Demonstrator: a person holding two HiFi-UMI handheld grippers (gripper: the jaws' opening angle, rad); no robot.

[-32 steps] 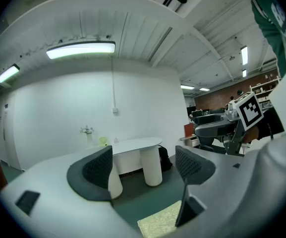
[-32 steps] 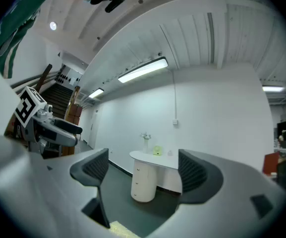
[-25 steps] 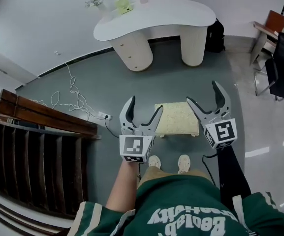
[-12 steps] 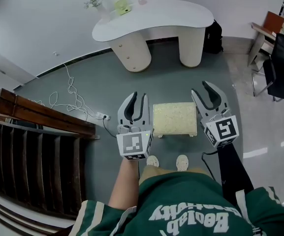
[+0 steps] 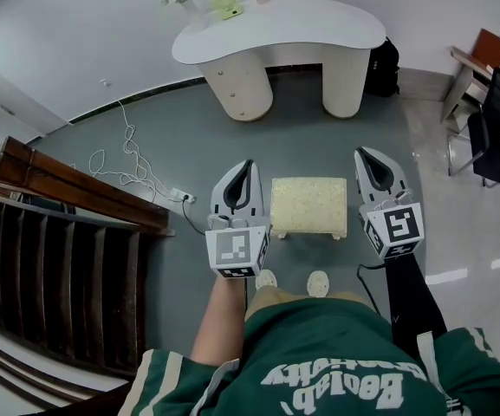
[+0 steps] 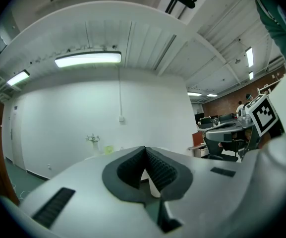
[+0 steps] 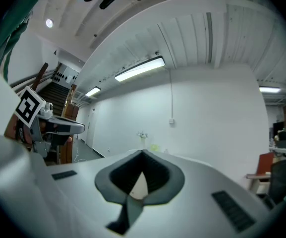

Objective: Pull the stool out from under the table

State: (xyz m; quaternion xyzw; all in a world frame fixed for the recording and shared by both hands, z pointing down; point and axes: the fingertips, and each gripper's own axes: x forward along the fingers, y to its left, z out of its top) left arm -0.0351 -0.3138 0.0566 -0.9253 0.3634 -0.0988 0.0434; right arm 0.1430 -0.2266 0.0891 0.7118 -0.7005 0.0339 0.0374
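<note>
The stool [image 5: 308, 206], low with a cream cushioned top, stands on the grey floor just ahead of the person's shoes, well apart from the white curved table [image 5: 275, 29] at the far wall. My left gripper [image 5: 247, 165] hovers at the stool's left side and my right gripper [image 5: 362, 152] at its right side. Both point forward toward the table. Their jaws have just been closing and now both are shut with nothing between them. In the left gripper view the left gripper [image 6: 145, 148] shows its tips meeting. The right gripper [image 7: 143, 152] does the same in the right gripper view.
A dark wooden stair rail [image 5: 68, 202] runs along the left. A white cable with a power strip [image 5: 180, 198] lies on the floor left of the stool. A black bag [image 5: 384, 63] sits by the table's right leg. Chairs [image 5: 492, 128] stand at the right.
Both grippers went from wide open to shut, with nothing caught between the jaws. The left gripper rose a little. The stool has stayed in place.
</note>
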